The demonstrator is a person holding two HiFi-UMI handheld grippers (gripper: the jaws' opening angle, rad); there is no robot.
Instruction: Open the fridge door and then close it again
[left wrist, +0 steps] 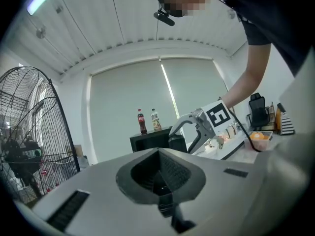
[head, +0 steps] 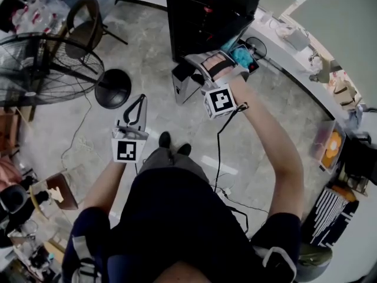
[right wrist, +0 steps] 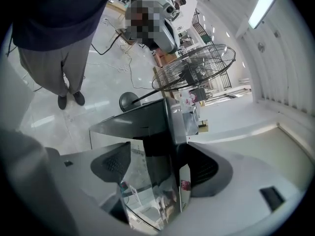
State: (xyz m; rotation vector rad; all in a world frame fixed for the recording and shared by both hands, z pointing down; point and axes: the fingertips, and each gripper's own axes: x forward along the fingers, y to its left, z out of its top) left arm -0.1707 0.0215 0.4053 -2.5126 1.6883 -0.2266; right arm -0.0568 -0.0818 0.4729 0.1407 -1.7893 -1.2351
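Beside the floor fan (head: 41,69), left tongs (head: 140,102) sit together; right tongs (head: 179,84) clamp the fridge door (right wrist: 147,132).

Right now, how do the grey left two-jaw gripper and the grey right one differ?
The left gripper is shut on nothing; the right gripper grips the glass door of the black fridge by its edge. The left gripper hangs clear of the fridge; the right gripper is at it. Same grey build.

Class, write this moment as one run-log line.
right gripper: shut on fridge door | left gripper: shut, empty, apart from fridge
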